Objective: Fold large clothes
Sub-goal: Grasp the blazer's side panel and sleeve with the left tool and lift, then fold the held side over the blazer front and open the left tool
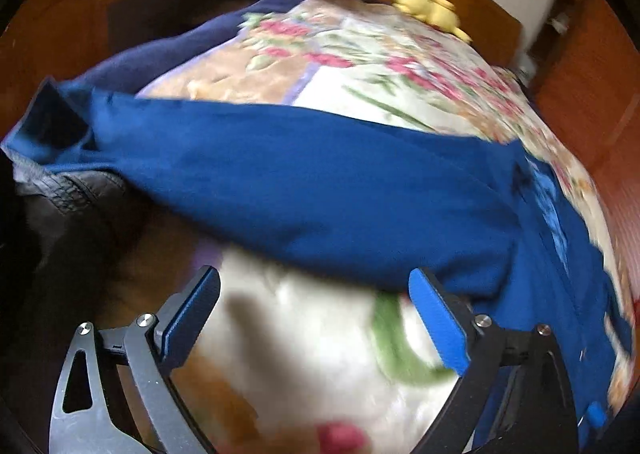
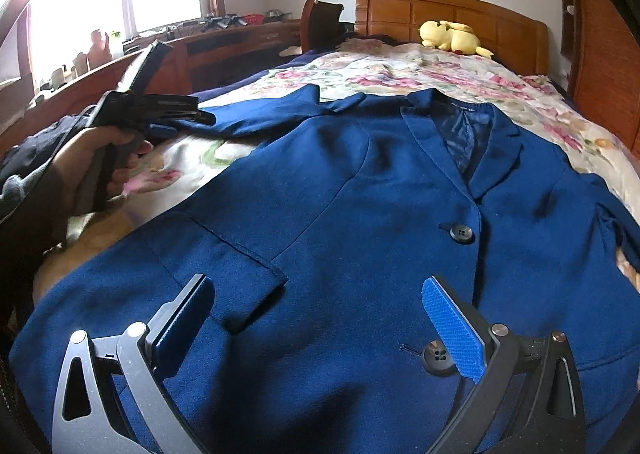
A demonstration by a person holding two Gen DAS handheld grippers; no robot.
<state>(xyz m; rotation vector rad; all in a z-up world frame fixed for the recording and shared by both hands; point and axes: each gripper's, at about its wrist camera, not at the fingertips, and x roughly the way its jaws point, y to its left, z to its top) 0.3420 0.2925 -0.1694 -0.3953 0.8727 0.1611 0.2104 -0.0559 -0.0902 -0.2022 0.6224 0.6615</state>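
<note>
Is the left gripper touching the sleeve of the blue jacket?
Cannot tell. In the blurred left wrist view the open left gripper sits just before the sleeve; one finger overlaps its edge, but contact is unclear.

Matt blue woven-cloth jacket (image 2: 340,213)

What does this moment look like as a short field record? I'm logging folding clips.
garment: blue jacket, front up, buttoned, spread flat
surface: bed with flowered blanket
sleeve: one blue sleeve stretched out sideways
left hand-held gripper: open, empty, over blanket beside sleeve
right hand-held gripper: open, empty, above jacket's lower front
other: yellow plush toy by headboard
folding: not begun
</note>
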